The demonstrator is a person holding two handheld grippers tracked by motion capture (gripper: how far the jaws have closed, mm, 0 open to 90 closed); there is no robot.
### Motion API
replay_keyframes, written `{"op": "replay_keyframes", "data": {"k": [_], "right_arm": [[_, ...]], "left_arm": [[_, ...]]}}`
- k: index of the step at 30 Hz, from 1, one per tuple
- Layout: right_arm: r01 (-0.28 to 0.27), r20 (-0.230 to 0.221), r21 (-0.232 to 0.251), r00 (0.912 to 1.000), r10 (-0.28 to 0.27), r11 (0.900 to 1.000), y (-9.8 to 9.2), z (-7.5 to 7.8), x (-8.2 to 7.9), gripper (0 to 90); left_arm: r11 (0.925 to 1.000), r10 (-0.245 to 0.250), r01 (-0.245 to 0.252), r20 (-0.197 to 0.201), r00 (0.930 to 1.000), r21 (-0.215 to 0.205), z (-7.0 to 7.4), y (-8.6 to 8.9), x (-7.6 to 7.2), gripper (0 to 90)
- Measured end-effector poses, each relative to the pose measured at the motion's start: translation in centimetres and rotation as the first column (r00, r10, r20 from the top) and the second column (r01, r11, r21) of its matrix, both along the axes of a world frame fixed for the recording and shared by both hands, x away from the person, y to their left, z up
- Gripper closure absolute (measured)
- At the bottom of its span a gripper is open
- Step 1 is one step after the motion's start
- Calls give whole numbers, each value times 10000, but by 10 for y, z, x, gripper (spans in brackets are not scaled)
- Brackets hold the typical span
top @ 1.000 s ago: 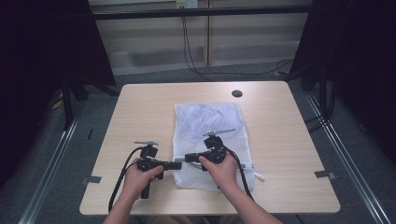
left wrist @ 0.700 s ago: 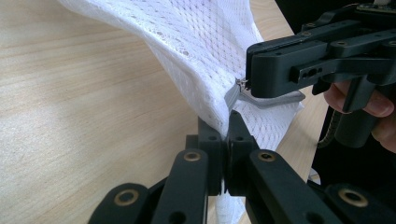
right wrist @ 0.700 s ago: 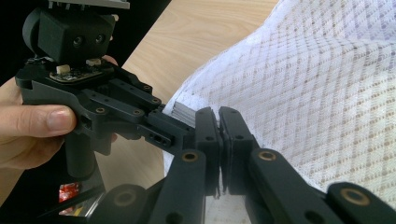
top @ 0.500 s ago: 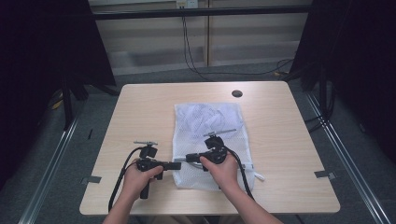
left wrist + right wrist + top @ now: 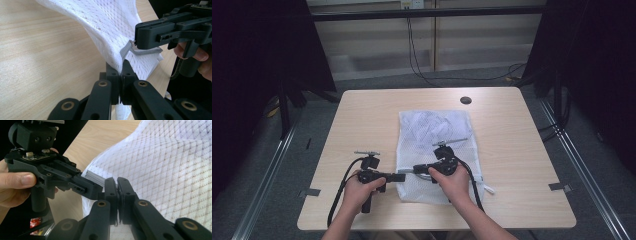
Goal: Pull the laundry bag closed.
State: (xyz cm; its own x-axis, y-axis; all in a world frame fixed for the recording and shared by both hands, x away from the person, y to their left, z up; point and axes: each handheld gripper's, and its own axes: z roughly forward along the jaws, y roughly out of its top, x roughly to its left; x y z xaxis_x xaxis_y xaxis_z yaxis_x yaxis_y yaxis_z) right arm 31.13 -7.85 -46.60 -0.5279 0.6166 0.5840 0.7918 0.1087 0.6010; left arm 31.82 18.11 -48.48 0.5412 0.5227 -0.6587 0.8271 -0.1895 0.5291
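Left gripper (image 5: 120, 67): jaws closed tight on the edge of the mesh bag (image 5: 110, 27); white net is pinched between the two black tips and lifts off the table (image 5: 37, 62) in a slack fold above them. Seen from its own camera, the right gripper (image 5: 136, 43) comes in from the upper right, its tip at a grey zipper tab (image 5: 130, 48) on the same bag edge, just beyond the left tips.

Right gripper (image 5: 117, 185): jaws also fully closed, with the bag (image 5: 170, 165) edge at the tips. Whether they pinch the tab or only the net cannot be told from its own camera. The left gripper (image 5: 96, 190) lies just beside it, tips nearly touching; a folded grey strip (image 5: 96, 177) of the bag's hem sits between them.

High view: both grippers, left (image 5: 401, 176) and right (image 5: 417, 170), point at each other, tip to tip, at the bag's (image 5: 432, 130) left edge near its lower corner. Each is held in a hand, left (image 5: 359, 187) and right (image 5: 452, 181).

The bag lies flat, lengthwise, on the middle of the table (image 5: 522, 150), closer to the near edge. A thin grey rod (image 5: 452, 141) lies across it. A dark round cap (image 5: 466, 100) is set in the tabletop near the far edge, well apart from the bag.
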Motion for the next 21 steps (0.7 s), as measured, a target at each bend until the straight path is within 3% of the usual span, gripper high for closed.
{"op": "replay_keyframes", "data": {"k": [5,7,21], "right_arm": [[-20,107,-178,9999,22,9998,-2,0,0,870],[-19,12,-5,10000,19,10000,-4,-1,0,869],[-14,1,-88,10000,14,10000,-9,-2,0,869]], "left_arm": [[9999,81,-81,-24,10000,86,1,2,0,884],[10000,68,-68,-14,10000,43,1,3,0,884],[10000,57,-56,-83,9999,14,1,4,0,884]]}}
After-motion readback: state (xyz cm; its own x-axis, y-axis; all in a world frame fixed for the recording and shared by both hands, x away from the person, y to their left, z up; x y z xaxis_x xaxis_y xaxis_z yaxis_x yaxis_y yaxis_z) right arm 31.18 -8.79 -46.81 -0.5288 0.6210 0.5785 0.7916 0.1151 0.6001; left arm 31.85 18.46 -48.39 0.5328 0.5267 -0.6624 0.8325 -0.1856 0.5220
